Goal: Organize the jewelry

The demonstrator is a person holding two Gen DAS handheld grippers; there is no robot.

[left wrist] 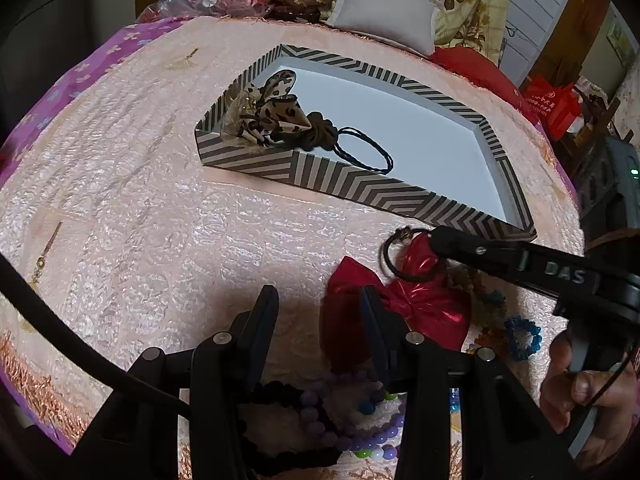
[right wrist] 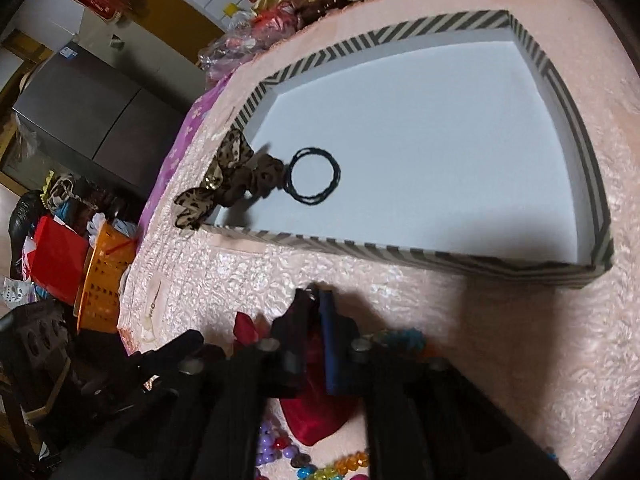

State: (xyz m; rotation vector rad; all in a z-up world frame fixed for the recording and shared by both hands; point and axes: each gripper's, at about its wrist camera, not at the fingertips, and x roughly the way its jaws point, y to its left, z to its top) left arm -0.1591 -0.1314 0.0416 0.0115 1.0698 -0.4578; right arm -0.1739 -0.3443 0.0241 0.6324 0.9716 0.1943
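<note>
The bench (left wrist: 160,208) wears a pink textured cloth and carries a striped tray (left wrist: 360,190) holding a leopard-print bow hair tie (left wrist: 276,114) at its left corner. Near the tray's front wall lies a red bow hair tie (left wrist: 424,300). The right tool (left wrist: 434,240) is clenched on the red bow's upper part, beside its dark elastic loop (left wrist: 394,256). The left tool (left wrist: 320,308) hangs released, half open, its right finger over the red bow's left wing, above a purple bead bracelet (left wrist: 320,416).
</note>
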